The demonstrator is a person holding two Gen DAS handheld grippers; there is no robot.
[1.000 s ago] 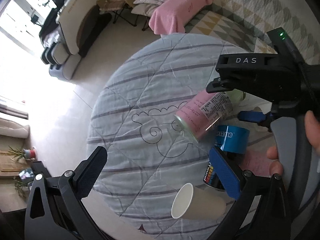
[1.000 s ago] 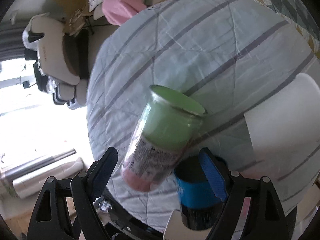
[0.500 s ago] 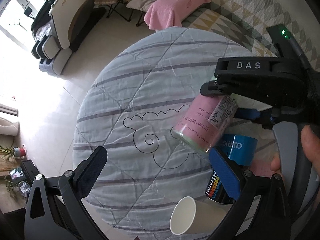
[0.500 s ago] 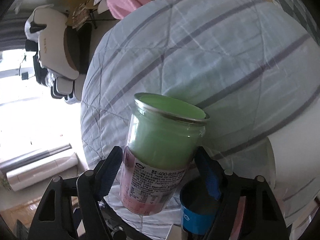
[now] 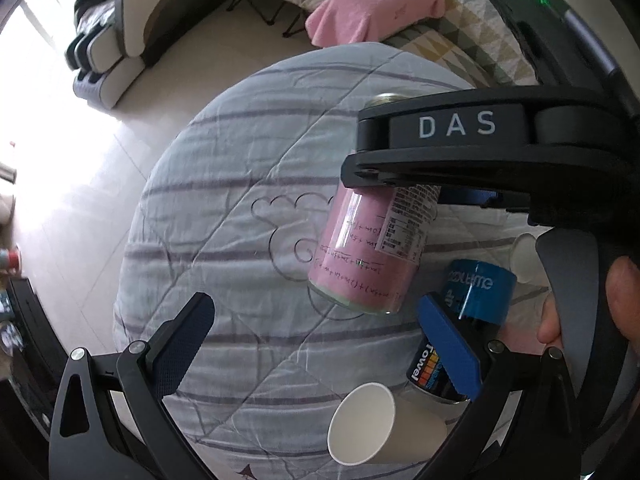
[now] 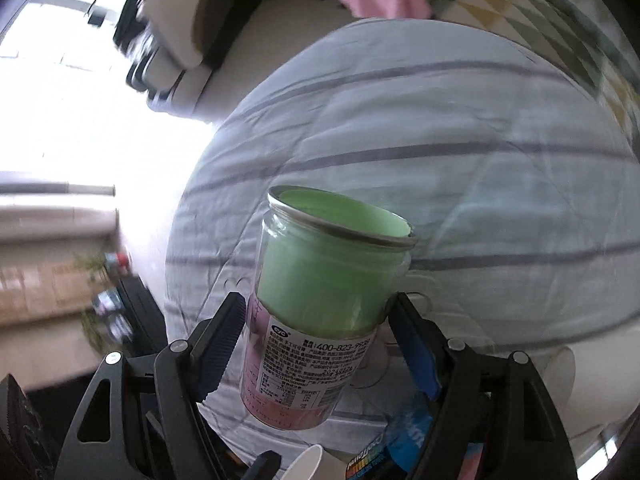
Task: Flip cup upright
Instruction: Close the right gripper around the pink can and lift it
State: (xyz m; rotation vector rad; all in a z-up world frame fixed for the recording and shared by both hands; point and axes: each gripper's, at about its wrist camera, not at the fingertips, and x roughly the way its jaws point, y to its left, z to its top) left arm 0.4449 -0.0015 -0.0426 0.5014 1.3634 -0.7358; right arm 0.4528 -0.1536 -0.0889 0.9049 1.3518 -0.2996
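Note:
The cup is a clear can-shaped cup [image 6: 320, 304] with a green and pink lining, a printed label and a metal rim. My right gripper [image 6: 316, 340] is shut on its middle and holds it in the air above the round table [image 6: 480, 168], nearly upright with the open mouth up. In the left wrist view the cup [image 5: 368, 252] hangs under the right gripper's black body [image 5: 460, 152], its base down and tilted slightly. My left gripper [image 5: 316, 344] is open and empty, low over the table's near side.
A white paper cup [image 5: 372, 428] lies on its side at the table's near edge. A blue-capped dark can [image 5: 476, 300] lies right of it. The table has a striped grey-blue cloth [image 5: 240, 200]. A pink towel [image 5: 372, 12] and an armchair [image 5: 120, 40] are beyond.
My right gripper has turned the cup from a steep tilt to nearly upright, mouth up. The left gripper stayed open and shifted only slightly.

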